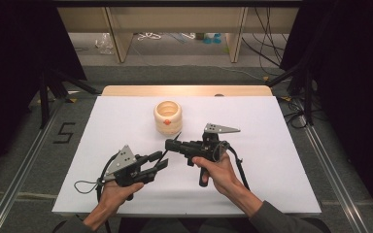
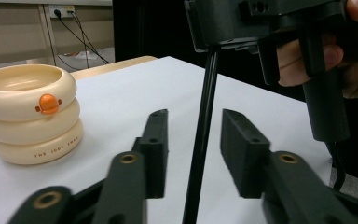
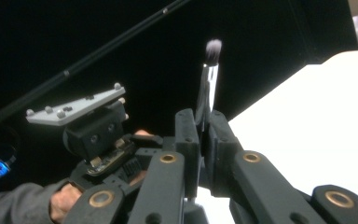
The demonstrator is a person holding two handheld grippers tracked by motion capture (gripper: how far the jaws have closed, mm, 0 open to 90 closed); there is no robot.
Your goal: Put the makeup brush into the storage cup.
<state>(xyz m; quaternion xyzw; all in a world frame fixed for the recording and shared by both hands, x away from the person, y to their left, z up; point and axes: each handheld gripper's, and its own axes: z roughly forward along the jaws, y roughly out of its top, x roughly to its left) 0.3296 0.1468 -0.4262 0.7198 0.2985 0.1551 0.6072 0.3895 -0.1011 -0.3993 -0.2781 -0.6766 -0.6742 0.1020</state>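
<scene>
Two grippers are meeting over the table: the right gripper is clamping a thin makeup brush while the left gripper is standing half-open around its handle, likely handing it over near the cream holder.

**Lettering Seen on Holder and Floor**

Small brown capitals, apparently "THE JOOY SWAN", are printed on the lowest ring of the cream stacked-ring holder in the left gripper view. A black "5" is marked on the grey floor left of the table.
</scene>
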